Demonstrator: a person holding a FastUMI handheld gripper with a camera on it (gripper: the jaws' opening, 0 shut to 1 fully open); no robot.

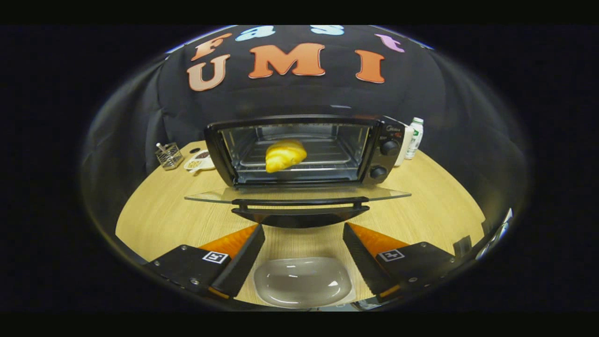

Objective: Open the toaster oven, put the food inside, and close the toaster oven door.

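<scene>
With the croissant (285, 155) on the oven (304, 150) rack, we hold the gripper (303, 243) apart and empty, judging the glass door (297, 194) stiff, hinged, best lifted by its handle (299, 203).

I see even, bright overhead light; glare streaks the glass oven door (299, 193). Fisheye bending curves the table (154, 210), worst toward 4 and 8 o'clock, slightly soft there.

A pale wood-grain table (154, 215) stands before the booth's black cloth wall (140, 107).
</scene>
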